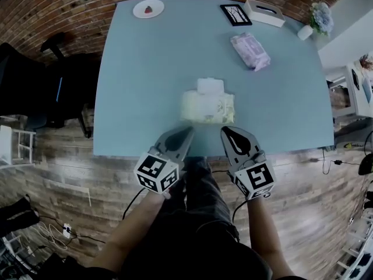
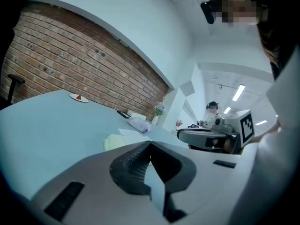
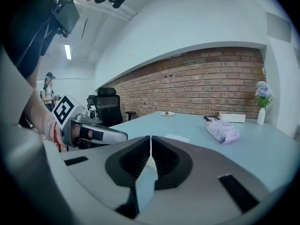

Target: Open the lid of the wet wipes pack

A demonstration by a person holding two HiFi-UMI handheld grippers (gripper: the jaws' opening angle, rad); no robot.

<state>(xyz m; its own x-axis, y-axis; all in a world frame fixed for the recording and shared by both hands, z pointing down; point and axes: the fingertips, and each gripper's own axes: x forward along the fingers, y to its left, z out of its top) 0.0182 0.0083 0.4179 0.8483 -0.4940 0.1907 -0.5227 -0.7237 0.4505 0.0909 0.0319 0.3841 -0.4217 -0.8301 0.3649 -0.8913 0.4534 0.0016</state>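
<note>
The wet wipes pack [image 1: 208, 107] is pale with a faint print and lies in the middle of the blue table [image 1: 140, 69]. A white lid flap [image 1: 210, 86] lies flat at its far edge. Both grippers hover over the table's near edge, short of the pack and apart from it. My left gripper [image 1: 187, 134] is shut, and so is my right gripper [image 1: 226, 134]; neither holds anything. In the left gripper view the pack [image 2: 117, 142] shows just beyond the closed jaw tips [image 2: 150, 143]. In the right gripper view the closed jaws [image 3: 150, 137] hide most of the pack; only the white flap [image 3: 177, 138] shows.
A purple wipes pack [image 1: 250, 50] lies at the right rear. A tissue box [image 1: 264, 11], a black frame [image 1: 235, 14], a small plate [image 1: 148, 8] and a flower vase [image 1: 317, 19] line the far edge. A black chair [image 1: 41, 80] stands left of the table.
</note>
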